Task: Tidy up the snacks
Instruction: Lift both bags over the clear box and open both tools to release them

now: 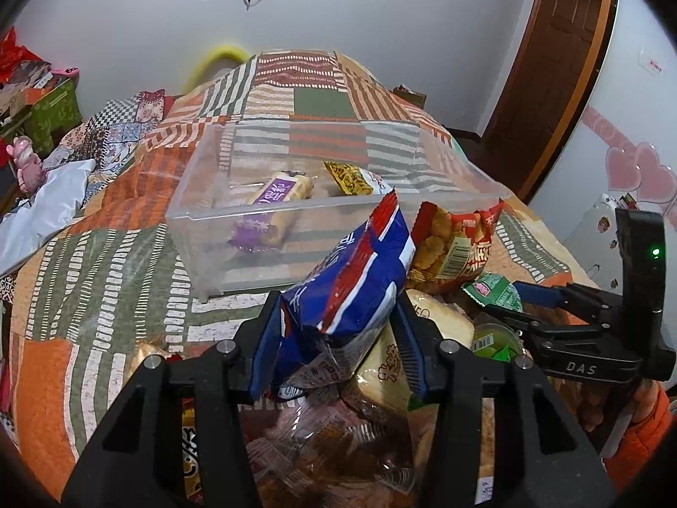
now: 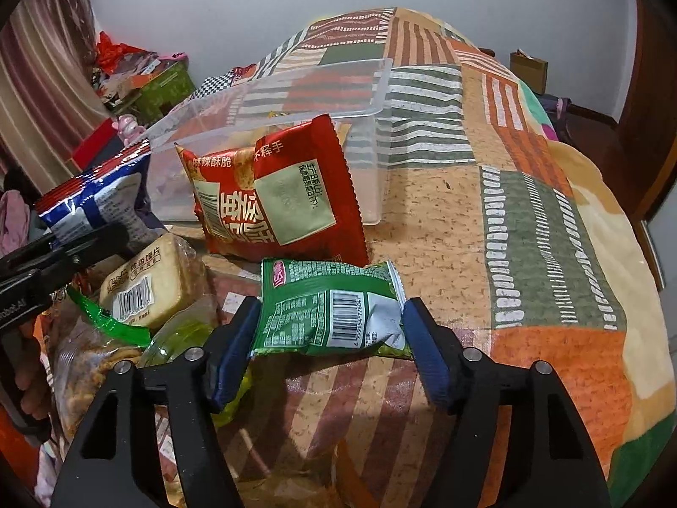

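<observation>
My left gripper (image 1: 340,338) is shut on a blue, red and white snack bag (image 1: 359,271), which stands up between its pads above the snack pile. My right gripper (image 2: 330,338) is shut on a small green packet (image 2: 326,309), both pads touching its side edges. In the left wrist view the right gripper (image 1: 512,300) sits at the right with the green packet (image 1: 493,290) at its tips. A clear plastic bin (image 1: 271,211) lies ahead on the bed and holds a purple-wrapped cake (image 1: 275,199) and a yellow packet (image 1: 351,178). A red snack bag (image 2: 275,194) leans against the bin's (image 2: 381,84) near wall.
Loose snacks are heaped close by: a beige cake pack (image 2: 148,283), a green jelly cup (image 2: 182,334) and clear bags of fried snacks (image 1: 338,444). The patchwork blanket (image 2: 529,211) spreads to the right. Green boxes (image 1: 55,114) and a white cloth (image 1: 46,203) lie left; a wooden door (image 1: 562,42) stands behind.
</observation>
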Tool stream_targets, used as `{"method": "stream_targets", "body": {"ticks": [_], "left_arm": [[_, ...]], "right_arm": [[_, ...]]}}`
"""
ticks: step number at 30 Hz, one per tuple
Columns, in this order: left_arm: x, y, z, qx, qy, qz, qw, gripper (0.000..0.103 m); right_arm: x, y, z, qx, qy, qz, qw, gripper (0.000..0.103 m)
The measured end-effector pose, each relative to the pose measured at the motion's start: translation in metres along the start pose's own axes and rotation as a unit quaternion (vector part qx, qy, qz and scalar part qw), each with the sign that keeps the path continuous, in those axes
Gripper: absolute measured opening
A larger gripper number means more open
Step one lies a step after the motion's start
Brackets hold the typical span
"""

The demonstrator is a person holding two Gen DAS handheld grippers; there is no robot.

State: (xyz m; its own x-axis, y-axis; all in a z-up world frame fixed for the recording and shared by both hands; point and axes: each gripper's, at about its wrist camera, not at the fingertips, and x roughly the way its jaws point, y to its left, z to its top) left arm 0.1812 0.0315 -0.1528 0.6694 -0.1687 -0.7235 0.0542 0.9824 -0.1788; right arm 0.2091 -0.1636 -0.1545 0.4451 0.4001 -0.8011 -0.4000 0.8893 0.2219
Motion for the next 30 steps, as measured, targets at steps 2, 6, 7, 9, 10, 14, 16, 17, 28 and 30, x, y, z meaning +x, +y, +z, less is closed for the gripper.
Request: {"method": "stream_targets", "body": {"ticks": [2, 6, 7, 9, 10, 14, 16, 17, 28, 30], "left_arm": [[-0.007, 0.001, -0.001, -0.002, -0.011, -0.002, 0.9999, 0.050], [-0.021, 0.003, -0.001, -0.007, -0.027, -0.006, 0.9996, 0.050], [-0.025, 0.004, -0.001, -0.007, -0.031, -0.005, 0.9995, 0.050], [-0.031, 0.004, 0.001, -0.006, -0.038, -0.003, 0.9993, 0.050], [-0.035, 0.004, 0.003, -0.004, -0.044, -0.002, 0.9990, 0.050], [-0.046, 0.005, 0.009, -0.008, -0.060, -0.003, 0.9982, 0.050], [-0.052, 0.005, 0.013, -0.010, -0.069, -0.003, 0.9976, 0.050], [-0.054, 0.005, 0.014, -0.010, -0.073, -0.003, 0.9973, 0.050], [-0.071, 0.008, 0.039, -0.013, -0.109, 0.002, 0.9940, 0.050], [-0.071, 0.009, 0.042, -0.014, -0.112, 0.001, 0.9936, 0.050]], "right_arm": [[0.000, 0.000, -0.001, -0.001, 0.000, 0.001, 1.000, 0.057], [-0.003, 0.003, -0.003, -0.007, -0.006, -0.005, 1.000, 0.054], [-0.003, 0.004, -0.003, -0.007, -0.007, -0.006, 1.000, 0.053], [-0.005, 0.004, -0.002, -0.007, -0.010, -0.005, 1.000, 0.052], [-0.008, 0.004, -0.002, -0.006, -0.013, -0.003, 1.000, 0.051], [-0.022, 0.008, 0.000, -0.009, -0.032, -0.006, 0.999, 0.051], [-0.032, 0.010, 0.003, -0.011, -0.045, -0.005, 0.999, 0.051], [-0.036, 0.011, 0.005, -0.013, -0.051, -0.005, 0.999, 0.051], [-0.074, 0.031, 0.039, -0.033, -0.126, 0.008, 0.991, 0.051], [-0.075, 0.036, 0.045, -0.038, -0.132, 0.012, 0.990, 0.051]]}}
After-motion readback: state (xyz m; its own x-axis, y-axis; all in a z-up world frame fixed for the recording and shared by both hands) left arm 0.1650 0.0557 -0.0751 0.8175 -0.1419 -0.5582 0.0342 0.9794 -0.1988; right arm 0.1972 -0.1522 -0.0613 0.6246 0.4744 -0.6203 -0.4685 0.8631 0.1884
